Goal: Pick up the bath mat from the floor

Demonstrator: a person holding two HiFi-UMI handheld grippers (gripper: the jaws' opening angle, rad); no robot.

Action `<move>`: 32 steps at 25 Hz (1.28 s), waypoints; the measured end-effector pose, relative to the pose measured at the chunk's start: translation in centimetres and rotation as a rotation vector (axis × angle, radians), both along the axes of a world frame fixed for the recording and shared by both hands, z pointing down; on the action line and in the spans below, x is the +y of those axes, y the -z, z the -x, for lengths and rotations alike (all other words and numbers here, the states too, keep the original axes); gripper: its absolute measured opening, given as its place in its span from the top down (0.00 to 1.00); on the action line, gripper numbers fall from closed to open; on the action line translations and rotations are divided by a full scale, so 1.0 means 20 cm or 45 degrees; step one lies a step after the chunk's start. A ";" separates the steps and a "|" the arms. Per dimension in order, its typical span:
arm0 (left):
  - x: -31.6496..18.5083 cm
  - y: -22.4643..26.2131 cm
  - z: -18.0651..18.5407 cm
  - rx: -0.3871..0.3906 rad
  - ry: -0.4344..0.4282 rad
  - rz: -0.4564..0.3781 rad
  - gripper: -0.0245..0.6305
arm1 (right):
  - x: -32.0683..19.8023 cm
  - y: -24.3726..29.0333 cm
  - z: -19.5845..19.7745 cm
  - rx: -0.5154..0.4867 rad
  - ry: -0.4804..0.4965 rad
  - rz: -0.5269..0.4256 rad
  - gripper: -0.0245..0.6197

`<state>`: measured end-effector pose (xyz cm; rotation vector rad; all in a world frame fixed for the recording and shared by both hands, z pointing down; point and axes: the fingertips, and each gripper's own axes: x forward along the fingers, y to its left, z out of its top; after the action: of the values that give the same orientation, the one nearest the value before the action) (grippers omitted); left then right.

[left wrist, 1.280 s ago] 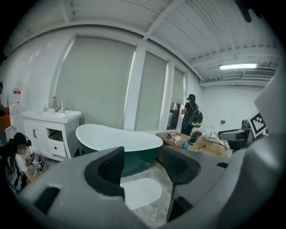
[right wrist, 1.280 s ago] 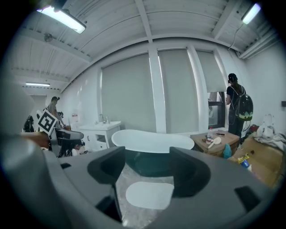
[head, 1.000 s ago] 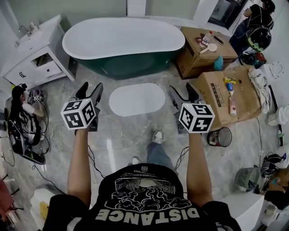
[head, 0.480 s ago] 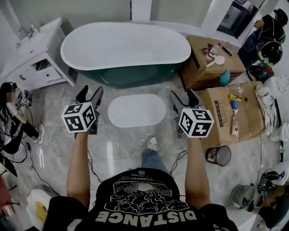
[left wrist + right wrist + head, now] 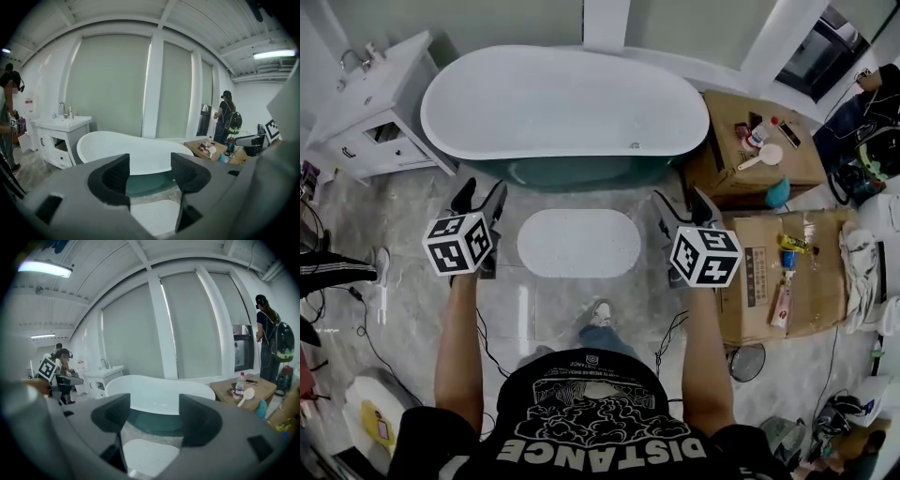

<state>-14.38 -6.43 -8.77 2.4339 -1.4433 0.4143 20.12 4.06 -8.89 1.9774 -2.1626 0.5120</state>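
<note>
A white oval bath mat [image 5: 579, 242] lies flat on the grey marble floor in front of the tub; it also shows low between the jaws in the left gripper view [image 5: 154, 216] and the right gripper view [image 5: 147, 454]. My left gripper [image 5: 478, 199] is held in the air above the floor left of the mat, jaws apart, nothing between them. My right gripper [image 5: 685, 207] hangs right of the mat, likewise open and empty. Both point toward the tub.
A white and green bathtub [image 5: 562, 105] stands just beyond the mat. A white vanity [image 5: 366, 112] is at the left, cardboard boxes [image 5: 764, 150] with small items at the right. Cables [image 5: 487, 337] run over the floor. A person's leg [image 5: 342, 267] shows at the left edge.
I have walked toward the tub: tub and mat have come closer in the head view. Both grippers moved forward with me, still apart and empty. The person at the left has slid mostly out of view.
</note>
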 end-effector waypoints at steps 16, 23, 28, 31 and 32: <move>-0.31 -0.13 0.12 -0.027 0.083 0.078 0.51 | -0.37 -0.12 -0.04 -0.006 0.034 0.064 0.46; -0.47 -0.28 0.20 -0.040 0.039 0.149 0.50 | -0.49 -0.24 0.03 -0.009 -0.004 0.122 0.45; -0.52 -0.48 0.21 -0.070 -0.011 0.241 0.49 | -0.53 -0.42 0.05 -0.023 -0.009 0.220 0.43; -0.57 -0.59 0.23 -0.084 -0.036 0.279 0.49 | -0.57 -0.51 0.07 -0.005 -0.004 0.270 0.42; -0.57 -0.63 0.24 -0.087 -0.043 0.295 0.49 | -0.57 -0.55 0.08 0.000 -0.005 0.287 0.42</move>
<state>-19.22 -17.89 3.89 2.2813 -1.3021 0.6404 18.47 -7.37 2.08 1.8612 -2.0012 0.7219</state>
